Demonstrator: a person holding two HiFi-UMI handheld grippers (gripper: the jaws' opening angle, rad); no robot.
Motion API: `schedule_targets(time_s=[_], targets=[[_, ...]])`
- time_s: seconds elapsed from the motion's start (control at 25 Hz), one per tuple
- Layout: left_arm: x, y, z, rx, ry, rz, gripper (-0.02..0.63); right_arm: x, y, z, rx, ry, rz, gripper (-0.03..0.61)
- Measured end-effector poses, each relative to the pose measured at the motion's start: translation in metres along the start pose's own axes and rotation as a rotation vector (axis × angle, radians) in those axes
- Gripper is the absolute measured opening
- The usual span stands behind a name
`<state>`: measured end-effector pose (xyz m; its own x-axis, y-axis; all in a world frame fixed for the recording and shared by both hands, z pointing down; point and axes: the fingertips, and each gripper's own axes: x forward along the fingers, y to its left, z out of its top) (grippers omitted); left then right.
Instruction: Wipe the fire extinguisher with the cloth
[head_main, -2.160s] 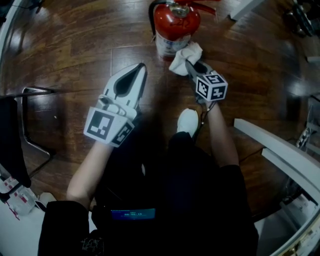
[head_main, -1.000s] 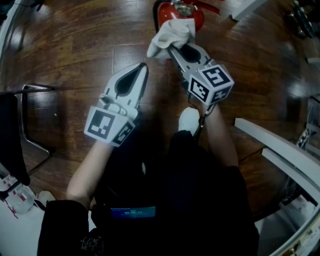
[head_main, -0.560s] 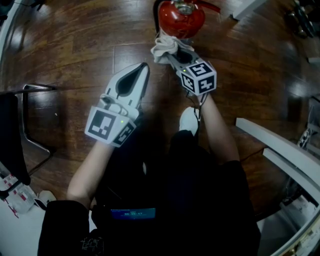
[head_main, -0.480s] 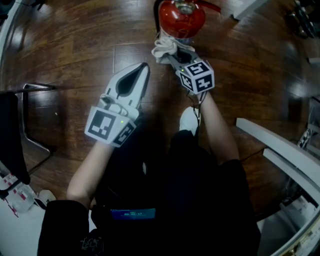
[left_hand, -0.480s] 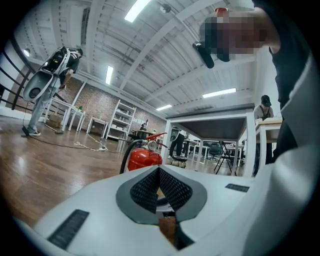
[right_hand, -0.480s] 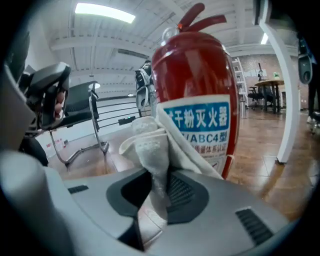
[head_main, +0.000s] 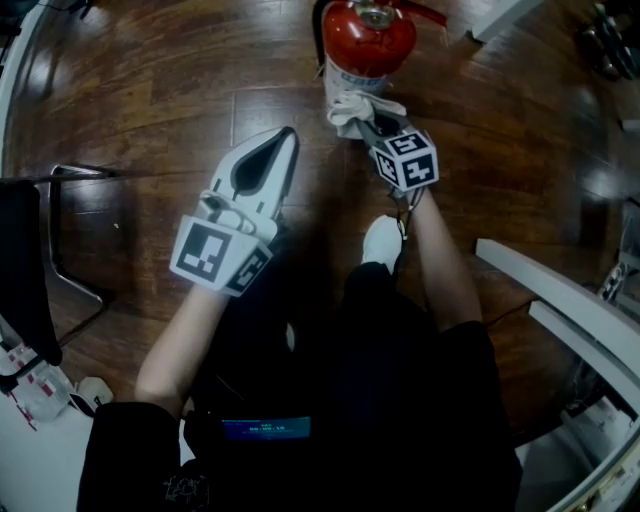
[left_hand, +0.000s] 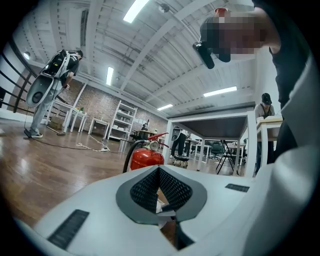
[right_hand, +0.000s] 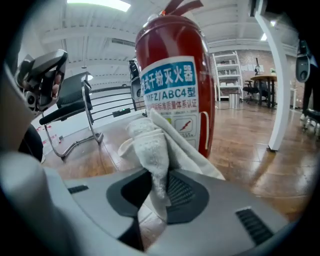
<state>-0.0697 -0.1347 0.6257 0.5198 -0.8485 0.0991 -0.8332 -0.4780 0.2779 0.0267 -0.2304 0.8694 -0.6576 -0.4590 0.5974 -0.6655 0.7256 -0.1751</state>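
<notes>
A red fire extinguisher (head_main: 365, 42) stands upright on the wooden floor at the top centre of the head view. A white cloth (head_main: 358, 107) is pressed against its lower label on the near side, with my right gripper (head_main: 372, 124) shut on it. In the right gripper view the cloth (right_hand: 154, 142) bunches up from between the jaws, right in front of the extinguisher's label (right_hand: 172, 97). My left gripper (head_main: 286, 134) hovers to the left of it, shut and holding nothing. The extinguisher (left_hand: 146, 158) shows beyond the left gripper's (left_hand: 159, 171) tips.
A metal chair frame (head_main: 62, 235) stands at the left, and the same chair (right_hand: 75, 102) shows in the right gripper view. A white curved desk edge (head_main: 560, 300) runs along the right. The person's white shoe (head_main: 381, 243) is just behind the right gripper. A white post (right_hand: 274, 75) stands at the right.
The right gripper carried the cloth up over the extinguisher's top, then down its near side to the lower label. The left gripper has stayed in place.
</notes>
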Motion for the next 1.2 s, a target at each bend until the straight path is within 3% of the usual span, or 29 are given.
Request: schedule_targets(time_s=[0.24,0.6,0.76,0.96,1.2], targets=[[0.000,0.001,0.000,-0.007,-0.007,-0.004,0.003,-0.042,0.024,0.030,0.030,-0.145,0.062,0.094],[-0.001,0.000,0.003,-0.010,-0.021,-0.005,0.003,-0.125,0.072,0.173,-0.016,-0.465,0.153,0.094],[-0.004,0.002,0.005,-0.010,-0.021,0.002,0.003,-0.146,0.080,0.221,-0.016,-0.549,0.168,0.094],[-0.006,0.003,0.006,-0.007,-0.023,0.004,0.003,-0.132,0.083,0.245,0.029,-0.559,0.175,0.094],[-0.006,0.004,0.005,-0.004,-0.017,0.008,0.003,-0.074,0.086,0.225,0.069,-0.454,0.165,0.094]])
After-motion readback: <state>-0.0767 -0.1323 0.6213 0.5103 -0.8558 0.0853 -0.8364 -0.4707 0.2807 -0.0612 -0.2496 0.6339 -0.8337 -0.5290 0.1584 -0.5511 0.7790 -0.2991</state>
